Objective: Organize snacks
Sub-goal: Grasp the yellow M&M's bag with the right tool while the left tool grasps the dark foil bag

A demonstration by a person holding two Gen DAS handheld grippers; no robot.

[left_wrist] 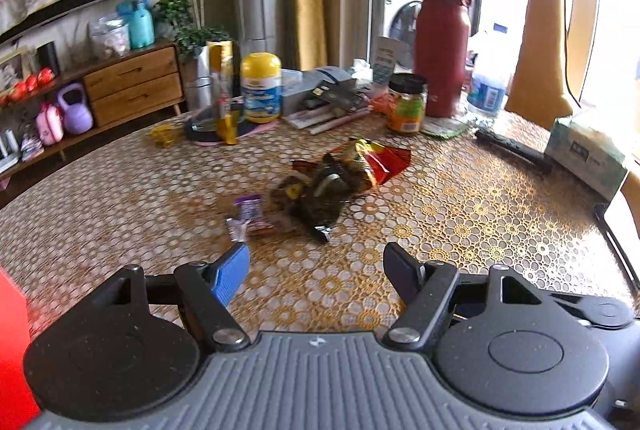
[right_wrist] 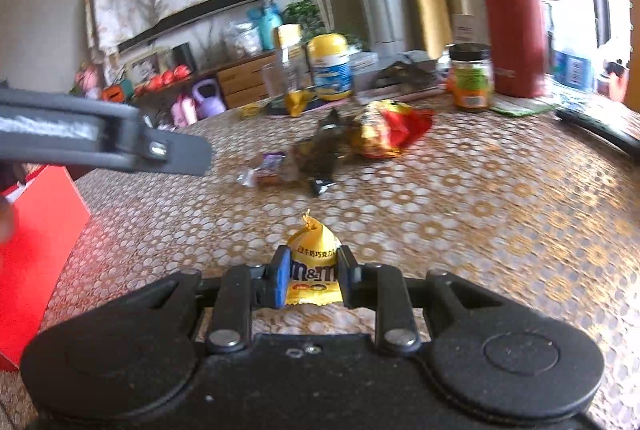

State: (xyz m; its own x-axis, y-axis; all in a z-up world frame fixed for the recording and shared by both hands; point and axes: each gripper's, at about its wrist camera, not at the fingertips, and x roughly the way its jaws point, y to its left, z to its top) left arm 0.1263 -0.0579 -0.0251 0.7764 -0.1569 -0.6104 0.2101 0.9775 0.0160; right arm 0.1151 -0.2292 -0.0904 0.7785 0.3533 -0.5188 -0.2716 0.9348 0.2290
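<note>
- A small yellow candy bag (right_wrist: 313, 266) is held tight between the two fingers of the right gripper (right_wrist: 312, 280). It is kept just above the table (right_wrist: 480, 230), near the camera.
- The left gripper (left_wrist: 316, 270) is held over the table with its fingers wide apart. Nothing is seen between them.
- A red box (right_wrist: 36, 250) is seen at the near left edge of the table. It looks like the place for the snacks, but this is only a guess.
- To do this step well, the candy bag should be kept squeezed until it is right over the box. Then it can be let go gently, so it is not dropped on the table.
- The bag is held by its middle, so it should be moved slowly and kept from swinging.
- A pile of snacks (left_wrist: 332, 185) is left in the middle of the table, far from both grippers.
- In the pile, one red and gold bag (left_wrist: 376, 161) is counted, at the far right.
- One dark bag (left_wrist: 324, 205) is counted, touching the red and gold one.
- One small purple candy (left_wrist: 250, 209) is counted, at the near left of the pile.
- More small pieces may be hidden in the pile. It is too blurry to tell.
</note>
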